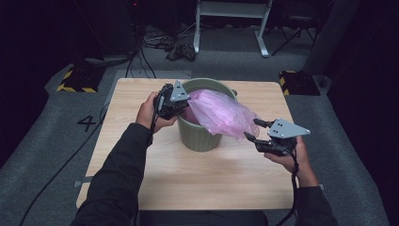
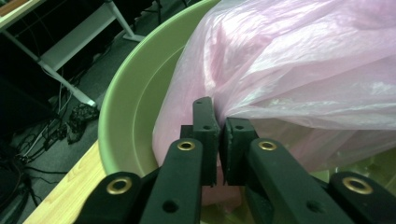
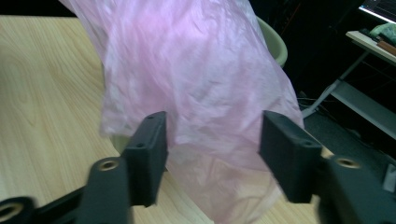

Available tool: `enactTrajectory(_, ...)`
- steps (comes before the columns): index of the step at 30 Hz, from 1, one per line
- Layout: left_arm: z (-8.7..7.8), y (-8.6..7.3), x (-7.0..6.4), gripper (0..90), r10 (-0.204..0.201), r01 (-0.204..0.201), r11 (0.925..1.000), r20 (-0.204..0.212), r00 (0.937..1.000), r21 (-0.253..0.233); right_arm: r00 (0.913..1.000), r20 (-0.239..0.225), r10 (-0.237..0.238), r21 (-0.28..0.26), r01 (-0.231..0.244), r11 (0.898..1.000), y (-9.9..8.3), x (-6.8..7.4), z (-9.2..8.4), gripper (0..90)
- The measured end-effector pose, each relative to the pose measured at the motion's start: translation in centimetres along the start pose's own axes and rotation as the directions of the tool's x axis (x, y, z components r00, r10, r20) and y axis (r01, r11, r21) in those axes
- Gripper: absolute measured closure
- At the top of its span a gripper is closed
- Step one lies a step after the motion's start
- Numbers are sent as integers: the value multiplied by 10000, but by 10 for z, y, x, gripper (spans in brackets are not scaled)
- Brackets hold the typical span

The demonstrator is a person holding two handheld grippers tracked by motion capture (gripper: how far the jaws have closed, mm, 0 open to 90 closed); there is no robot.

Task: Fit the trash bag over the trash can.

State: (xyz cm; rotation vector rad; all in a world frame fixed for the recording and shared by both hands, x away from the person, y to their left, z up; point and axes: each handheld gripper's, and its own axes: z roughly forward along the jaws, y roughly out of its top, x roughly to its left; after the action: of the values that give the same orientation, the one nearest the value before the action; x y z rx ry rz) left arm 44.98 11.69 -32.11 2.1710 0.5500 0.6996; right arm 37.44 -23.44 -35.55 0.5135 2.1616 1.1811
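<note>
A green plastic bin [image 1: 202, 139] stands on the wooden table [image 1: 155, 179], with a thin pink plastic bag [image 1: 221, 113] draped over its rim toward the right. My left gripper [image 1: 182, 105] is at the bin's left rim, shut on a gathered fold of the bag [image 2: 303, 60]; in the left gripper view its tips [image 2: 219, 126] pinch the film just inside the bin wall [image 2: 135, 93]. My right gripper [image 1: 253, 130] is held at the bag's hanging end, open. In the right gripper view the bag [image 3: 196, 70] hangs in line with the gap between the jaws [image 3: 212, 154], and the pads do not press on it.
The bin sits at the middle back of the table, with bare wood [image 3: 46, 93] around it. Beyond the table are a white desk frame [image 1: 230, 19], floor cables [image 1: 181, 51] and yellow-black striped blocks [image 1: 77, 80].
</note>
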Motion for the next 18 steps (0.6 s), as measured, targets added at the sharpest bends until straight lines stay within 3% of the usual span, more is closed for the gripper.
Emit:
enactTrajectory(4,-4,-5,4,739,-229,231,9996,87,9997,-134,9999,-32,-169,-6,169,9999,1,2,7,663)
enactTrajectory(6,-8,-6,5,616,-473,475,9983,75,9989,-336,9996,50,-267,-20,267,9996,3,3,10,713)
enactTrajectory(8,-14,-7,5,543,-454,470,9970,272,9986,-610,9995,92,-293,-80,294,9995,7,5,11,739)
enactTrajectory(11,-26,-8,0,371,-564,566,9932,45,9984,-1020,9993,152,-330,-124,332,9994,12,6,12,770)
enactTrajectory(14,-37,-8,-6,268,-715,782,9841,471,9963,-1597,9992,179,-356,-207,360,9991,17,7,12,776)
enactTrajectory(16,-40,-6,-17,233,-404,495,9839,561,9976,-1718,9993,185,-320,-237,324,9992,19,8,12,783)
enactTrajectory(18,-40,-1,-31,198,144,-42,9851,576,9982,-1721,9993,197,-326,-236,330,9992,22,9,13,796)
